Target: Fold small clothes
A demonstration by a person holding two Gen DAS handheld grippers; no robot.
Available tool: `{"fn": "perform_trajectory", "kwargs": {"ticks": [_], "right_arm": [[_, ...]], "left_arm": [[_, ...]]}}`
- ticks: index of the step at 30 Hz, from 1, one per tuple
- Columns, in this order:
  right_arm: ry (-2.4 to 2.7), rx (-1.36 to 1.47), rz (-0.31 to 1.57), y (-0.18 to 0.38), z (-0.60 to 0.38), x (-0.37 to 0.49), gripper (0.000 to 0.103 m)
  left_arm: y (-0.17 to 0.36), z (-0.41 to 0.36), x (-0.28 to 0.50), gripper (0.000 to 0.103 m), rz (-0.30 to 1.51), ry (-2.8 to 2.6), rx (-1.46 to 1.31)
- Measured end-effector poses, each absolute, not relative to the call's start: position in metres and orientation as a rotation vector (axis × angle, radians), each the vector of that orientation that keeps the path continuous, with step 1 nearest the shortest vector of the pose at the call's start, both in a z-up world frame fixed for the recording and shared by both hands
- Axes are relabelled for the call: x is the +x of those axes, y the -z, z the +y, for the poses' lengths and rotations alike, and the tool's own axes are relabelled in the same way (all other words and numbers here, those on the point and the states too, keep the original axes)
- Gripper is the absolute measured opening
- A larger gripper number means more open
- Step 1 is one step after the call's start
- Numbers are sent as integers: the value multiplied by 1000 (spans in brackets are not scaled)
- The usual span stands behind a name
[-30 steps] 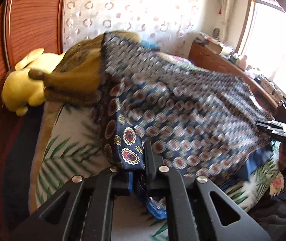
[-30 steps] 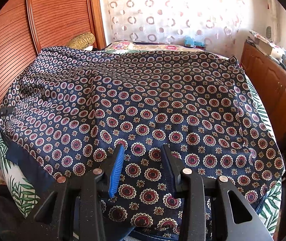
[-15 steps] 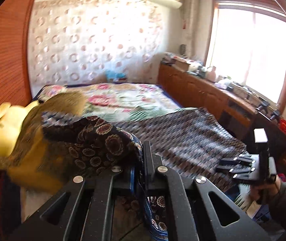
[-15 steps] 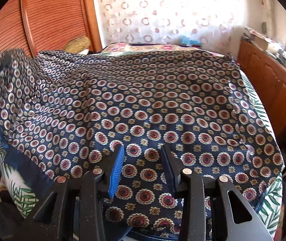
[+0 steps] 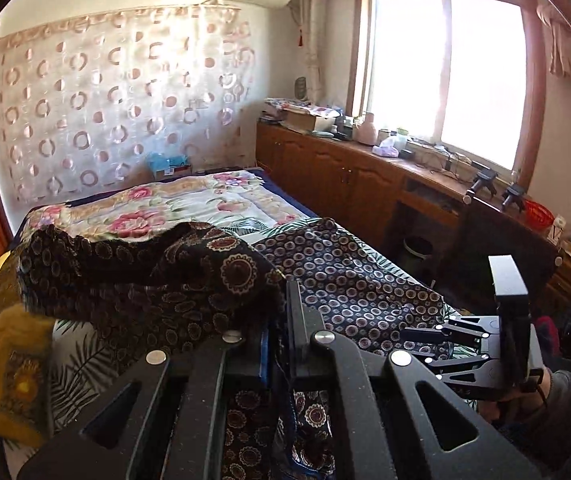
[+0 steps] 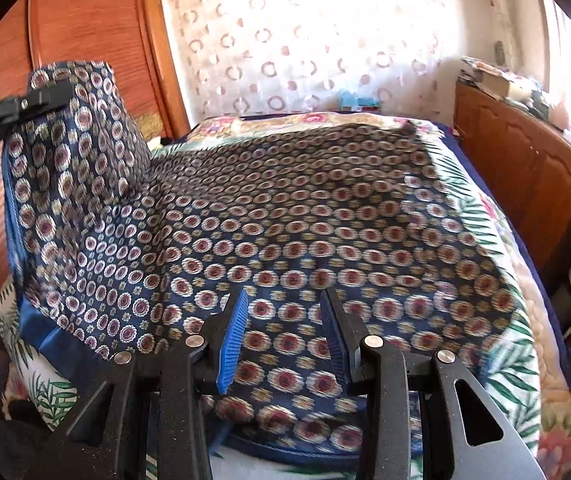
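Note:
A navy cloth with red and white medallions lies spread over the bed. My left gripper is shut on one corner of the cloth and holds it lifted above the bed; in the right wrist view the left gripper shows at the upper left with the raised corner hanging from it. My right gripper is open and empty, low over the cloth's near edge. It also shows in the left wrist view at the right.
The bed has a leaf and flower cover. A yellow plush toy and ochre cushion lie at its left. Wooden cabinets with clutter run along the right under a window. A wooden wardrobe stands to the left.
My left gripper has lifted the cloth corner up and carried it across over the bed. The right gripper has stayed open, nearly in place.

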State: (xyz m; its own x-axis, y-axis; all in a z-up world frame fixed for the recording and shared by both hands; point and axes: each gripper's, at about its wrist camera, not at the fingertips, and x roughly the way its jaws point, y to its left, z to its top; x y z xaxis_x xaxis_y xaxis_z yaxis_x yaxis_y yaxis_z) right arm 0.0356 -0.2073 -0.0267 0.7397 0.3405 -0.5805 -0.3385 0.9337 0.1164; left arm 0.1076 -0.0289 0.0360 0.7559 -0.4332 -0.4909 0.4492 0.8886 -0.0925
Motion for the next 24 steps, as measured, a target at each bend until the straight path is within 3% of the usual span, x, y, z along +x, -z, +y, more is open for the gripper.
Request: {"fn": "perform_trajectory", "kwargs": {"ticks": [12,14,16,20,22,24], "right_arm": [[-324,12,584,14,-232,4,39],[-327,3,591,16,-229,1,39],[-332,1,596,15,-228,7,39],[-352,-3,598,13,-222,14,39],[-364,-10,602,10,-219,15,39],[-366,-28,600,7,-215,16,39]], "left_arm": [[-32,-60,119,10,546,504,71],[-30,-54,115,20,552,517,45],[-30,-48,109,37,533,497,50],[-29,-35,100,54,522,487,36],[-27,-27,96,80,519,477,27],[-24,-18,93,85,510,468,19]]}}
